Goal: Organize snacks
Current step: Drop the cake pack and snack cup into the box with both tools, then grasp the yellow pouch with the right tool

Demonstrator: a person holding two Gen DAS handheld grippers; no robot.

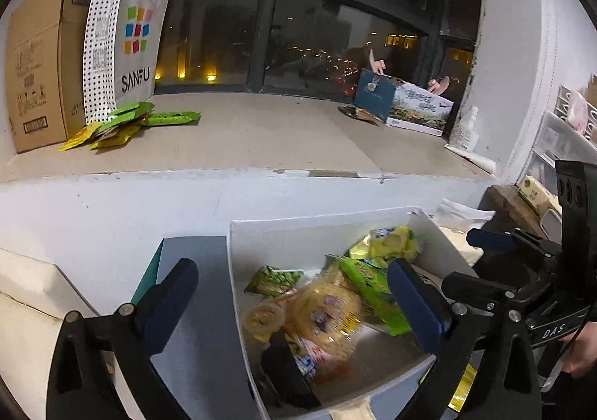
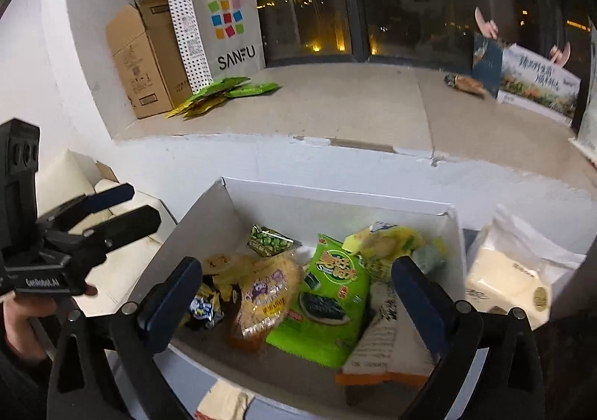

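Observation:
An open white box [image 1: 321, 219] [image 2: 335, 192] stands below the window ledge and holds loose snacks. Among them are a green seaweed pack [image 2: 328, 293] [image 1: 373, 293], a yellow noodle bag [image 2: 268, 293] [image 1: 328, 312], a small green pea packet [image 2: 270, 241] [image 1: 274, 280] and a yellow packet [image 2: 388, 244] [image 1: 388, 243]. My left gripper [image 1: 294, 297] [image 2: 127, 209] hangs open over the box's left wall. Over the middle of the box my right gripper [image 2: 294, 295] [image 1: 474, 259] is open too, its pads touching nothing. Several green and yellow packets [image 1: 127, 121] [image 2: 224, 91] lie piled on the ledge, and a brown packet [image 1: 356, 112] [image 2: 466, 82] lies further right.
On the ledge a cardboard box [image 1: 37, 65] [image 2: 141, 58] and a SANFU paper bag [image 1: 127, 43] [image 2: 224, 28] stand at the left. A printed gift box [image 1: 410, 106] [image 2: 530, 84] and a bottle [image 1: 466, 129] are at the right. A tissue pack [image 2: 507, 282] sits right of the white box.

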